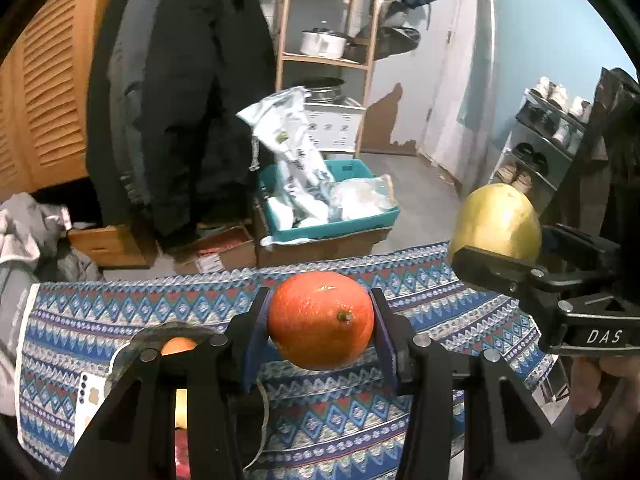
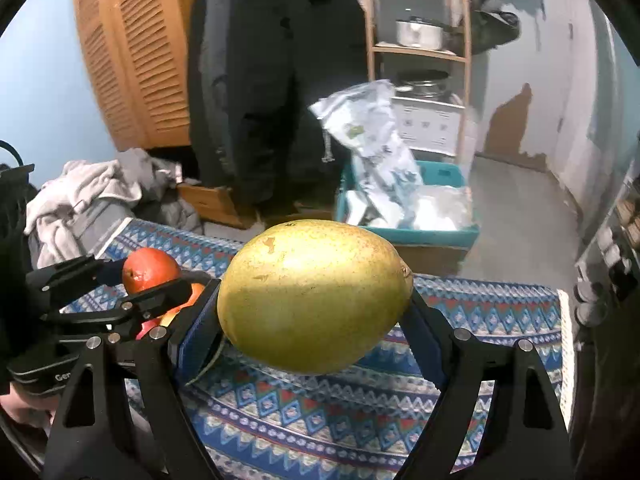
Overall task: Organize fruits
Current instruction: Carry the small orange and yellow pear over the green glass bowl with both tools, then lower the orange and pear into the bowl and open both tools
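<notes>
**Both tools carry fruit above the patterned bench**

The left tool [image 1: 321, 322] is clamped on an orange [image 1: 320, 320], its blue pads pressing the fruit's two sides at the lower centre of the left wrist view. The fruit hangs clear above the bench [image 1: 440, 280], which is covered in a blue zigzag-patterned cloth.

The right tool [image 2: 314, 316] stands wide, its pads closed on a large yellow-green pear [image 2: 314, 296] that fills the middle of the right wrist view and is also held off the cloth. In the left wrist view the same pear sits at the right edge.

At the lower left of the left wrist view, a dark-rimmed bowl [image 1: 168, 330] rests on the bench, mostly hidden behind the tool's frame, with more orange and yellow fruit showing inside.

Behind the bench, a teal bin [image 1: 352, 224] of plastic bags sits on the floor.
</notes>
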Motion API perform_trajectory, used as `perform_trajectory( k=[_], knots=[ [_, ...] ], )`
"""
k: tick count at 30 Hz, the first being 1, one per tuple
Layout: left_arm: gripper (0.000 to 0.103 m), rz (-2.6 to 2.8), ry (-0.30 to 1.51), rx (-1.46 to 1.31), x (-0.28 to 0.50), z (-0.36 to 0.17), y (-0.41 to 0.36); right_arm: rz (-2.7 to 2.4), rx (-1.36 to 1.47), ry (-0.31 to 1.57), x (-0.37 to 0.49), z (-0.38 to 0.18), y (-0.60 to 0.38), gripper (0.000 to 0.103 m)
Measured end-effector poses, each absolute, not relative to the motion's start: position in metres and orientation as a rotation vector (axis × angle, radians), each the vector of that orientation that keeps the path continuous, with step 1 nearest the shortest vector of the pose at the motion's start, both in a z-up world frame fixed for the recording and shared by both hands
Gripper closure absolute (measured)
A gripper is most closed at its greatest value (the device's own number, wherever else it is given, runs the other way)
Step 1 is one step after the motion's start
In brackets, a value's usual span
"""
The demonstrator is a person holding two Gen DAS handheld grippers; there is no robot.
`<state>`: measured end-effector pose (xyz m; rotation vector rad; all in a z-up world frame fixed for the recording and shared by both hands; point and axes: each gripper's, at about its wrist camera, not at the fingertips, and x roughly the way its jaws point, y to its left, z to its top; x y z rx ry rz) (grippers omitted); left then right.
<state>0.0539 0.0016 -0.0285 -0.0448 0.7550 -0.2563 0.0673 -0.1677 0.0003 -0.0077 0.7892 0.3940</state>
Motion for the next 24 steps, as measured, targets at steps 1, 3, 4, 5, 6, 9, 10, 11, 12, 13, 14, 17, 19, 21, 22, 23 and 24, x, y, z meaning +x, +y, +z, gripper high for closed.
perform_trajectory(
  k=[1, 3, 4, 5, 6, 9, 10, 11, 12, 13, 14, 17, 19, 21, 22, 23, 24],
  knots=[
    [0.055, -0.246, 0.754, -0.047, 0.053, -0.029, 0.007, 0.404, -0.012, 0.791, 0.068, 0.0, -0.162, 0.019],
    [0.055, -0.228, 0.753, -0.054, 0.05, -0.031, 0.02, 0.424, -0.022, 0.798, 0.07, -0.001, -0.15, 0.019],
    [0.055, -0.223, 0.756, -0.065, 0.048, -0.032, 0.028, 0.433, -0.024, 0.801, 0.072, -0.002, -0.145, 0.019],
    [0.055, -0.218, 0.759, -0.079, 0.047, -0.033, 0.036, 0.446, -0.025, 0.807, 0.073, -0.003, -0.139, 0.019],
    [0.055, -0.211, 0.762, -0.087, 0.046, -0.034, 0.041, 0.456, -0.024, 0.813, 0.074, -0.005, -0.134, 0.019],
    [0.055, -0.172, 0.773, -0.106, 0.044, -0.039, 0.063, 0.494, -0.033, 0.832, 0.077, -0.012, -0.115, 0.019],
    [0.055, -0.156, 0.78, -0.113, 0.043, -0.042, 0.071, 0.505, -0.038, 0.837, 0.077, -0.015, -0.11, 0.019],
    [0.055, -0.146, 0.784, -0.12, 0.042, -0.044, 0.077, 0.52, -0.043, 0.846, 0.078, -0.018, -0.103, 0.019],
    [0.055, -0.137, 0.789, -0.127, 0.041, -0.047, 0.085, 0.534, -0.049, 0.857, 0.078, -0.023, -0.096, 0.019],
    [0.055, -0.127, 0.793, -0.132, 0.04, -0.05, 0.091, 0.548, -0.055, 0.866, 0.079, -0.027, -0.089, 0.019],
    [0.055, -0.115, 0.801, -0.137, 0.038, -0.054, 0.099, 0.566, -0.06, 0.879, 0.08, -0.033, -0.081, 0.019],
    [0.055, -0.083, 0.834, -0.161, 0.036, -0.07, 0.119, 0.602, -0.078, 0.921, 0.082, -0.049, -0.061, 0.019],
    [0.055, -0.056, 0.862, -0.183, 0.035, -0.082, 0.134, 0.621, -0.089, 0.955, 0.084, -0.061, -0.049, 0.019],
    [0.055, -0.037, 0.869, -0.196, 0.033, -0.09, 0.146, 0.644, -0.094, 0.984, 0.085, -0.071, -0.036, 0.019],
    [0.055, -0.027, 0.869, -0.2, 0.033, -0.092, 0.151, 0.654, -0.093, 0.999, 0.086, -0.076, -0.031, 0.019],
    [0.055, -0.016, 0.874, -0.203, 0.033, -0.096, 0.156, 0.663, -0.096, 1.016, 0.086, -0.082, -0.025, 0.019],
    [0.055, -0.009, 0.882, -0.208, 0.033, -0.1, 0.161, 0.667, -0.099, 1.026, 0.087, -0.085, -0.022, 0.019]
  ],
)
